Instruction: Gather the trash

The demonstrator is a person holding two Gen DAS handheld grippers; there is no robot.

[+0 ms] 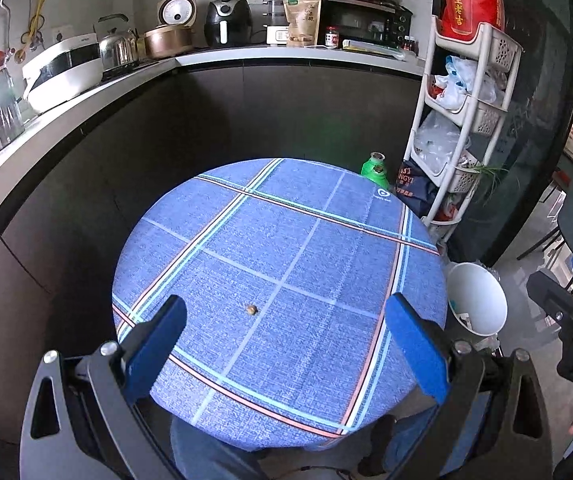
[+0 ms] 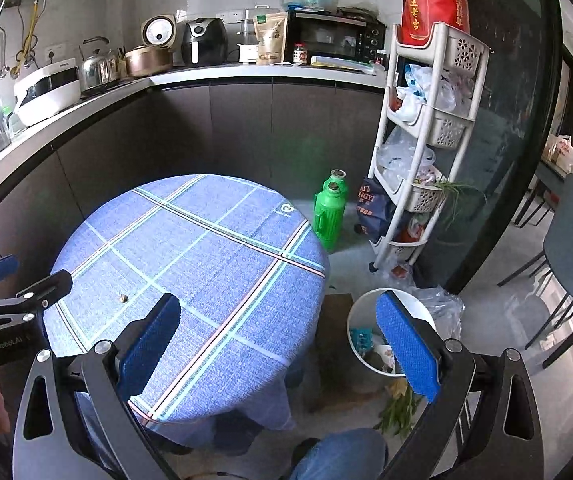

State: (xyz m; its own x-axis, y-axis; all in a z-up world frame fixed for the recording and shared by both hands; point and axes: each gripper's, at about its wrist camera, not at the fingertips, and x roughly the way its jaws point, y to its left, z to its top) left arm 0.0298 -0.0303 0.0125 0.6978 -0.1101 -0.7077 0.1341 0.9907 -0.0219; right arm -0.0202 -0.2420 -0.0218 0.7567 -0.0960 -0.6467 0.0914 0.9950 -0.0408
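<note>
Green thermos (image 2: pixel 328 216) beside white storage rack (image 2: pixel 426 128); kettle (image 2: pixel 96 65) and air fryer (image 2: pixel 203 41) on countertop (image 2: pixel 222 74)

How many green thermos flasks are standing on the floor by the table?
2. The front flask stands just beyond the round table; the second flask stands right behind it, mostly hidden. Others may be hidden behind the table.

left claw (image 1: pixel 286 344) wide; right claw (image 2: pixel 282 344) likewise (both empty)

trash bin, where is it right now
The white trash bin stands on the floor just right of the round blue-checked table, partly behind the right gripper in the right wrist view, below the white storage rack.
</note>
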